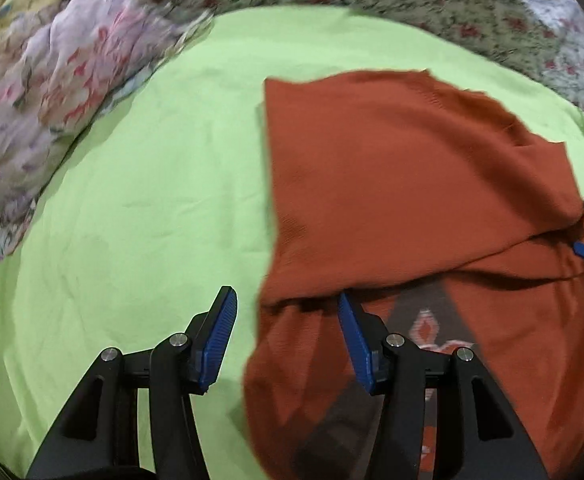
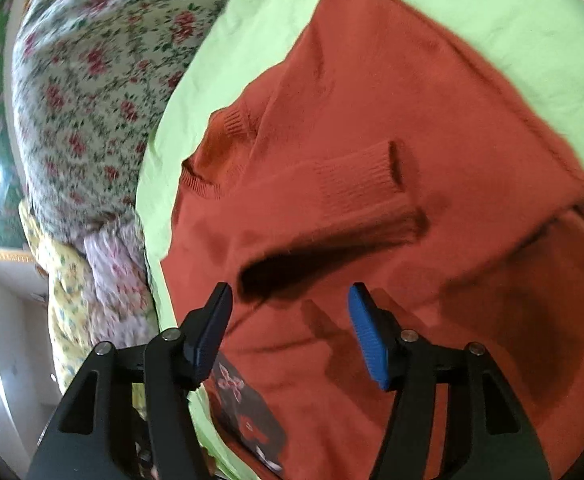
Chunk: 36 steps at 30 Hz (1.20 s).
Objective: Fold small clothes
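A green sheet point(image 1: 151, 168) borders a floral bedspread point(image 1: 412, 4) and crumpled floral cloth point(image 1: 71, 68).

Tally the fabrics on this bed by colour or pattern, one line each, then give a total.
Rust-orange sweater: 1
Lime-green sheet: 1
White cloth with red flowers: 1
Pale lilac floral cloth: 1
Yellow floral cloth: 1
Dark patterned piece at the sweater's edge: 1
Total: 6
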### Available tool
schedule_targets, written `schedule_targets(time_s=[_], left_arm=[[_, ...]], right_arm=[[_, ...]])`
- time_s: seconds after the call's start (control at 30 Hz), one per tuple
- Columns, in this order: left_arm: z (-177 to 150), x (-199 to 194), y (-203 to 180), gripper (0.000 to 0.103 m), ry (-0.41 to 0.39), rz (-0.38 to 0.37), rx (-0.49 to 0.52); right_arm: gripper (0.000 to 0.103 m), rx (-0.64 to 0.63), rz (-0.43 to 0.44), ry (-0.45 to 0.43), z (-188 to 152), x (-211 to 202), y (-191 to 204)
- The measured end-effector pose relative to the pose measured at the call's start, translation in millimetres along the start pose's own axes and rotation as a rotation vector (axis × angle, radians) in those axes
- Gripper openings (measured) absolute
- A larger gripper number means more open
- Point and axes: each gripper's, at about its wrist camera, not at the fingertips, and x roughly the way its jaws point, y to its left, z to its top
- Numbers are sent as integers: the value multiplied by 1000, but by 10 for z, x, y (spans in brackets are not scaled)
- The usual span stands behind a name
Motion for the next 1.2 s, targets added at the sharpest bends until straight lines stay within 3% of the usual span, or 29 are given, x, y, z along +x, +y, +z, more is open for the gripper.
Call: schedule_targets(time_s=[0.13,0.17,0.2,0.27,0.3,0.37,0.43,0.5,0.6,0.67,0.77,0.9,1.07,1.2], left_arm=[[36,123,-9,53,12,-23,-19],[72,135,-39,53,7,-24,-15],[104,150,-75,53,-1,-15,-7],[158,202,-121,49,5,20,-10],[183,224,-86,48,14,26,-40],[199,228,-28,46,23,-2,-91],[188,212,-6,46,26,-8,-94],[179,203,-21,46,21,3,-80],[169,199,13,46,26,0,-98],[179,210,69,46,27,5,-111],[175,205,123,47,26,8,-109],[193,214,177,48,26,14,-111],[219,261,249,48,28,11,-124],[215,275,266,49,30,9,-127]], right_arm=[[62,109,11,-25,119,138,-119],[56,120,7,-34,145,153,-141],[48,115,0,-47,182,167,-145],[5,98,-9,-53,243,175,-112],[0,76,2,-65,289,141,-50],[0,-5,48,-144,334,-42,129],[0,-198,90,-263,324,-392,475],[1,-221,113,-256,327,-512,529],[4,-110,48,-135,341,-407,300],[24,-12,24,-67,264,-262,35],[52,63,-14,-64,153,-166,-188],[55,224,106,-21,132,-40,-366],[60,336,102,-19,303,108,-381],[57,366,78,-29,426,213,-395]])
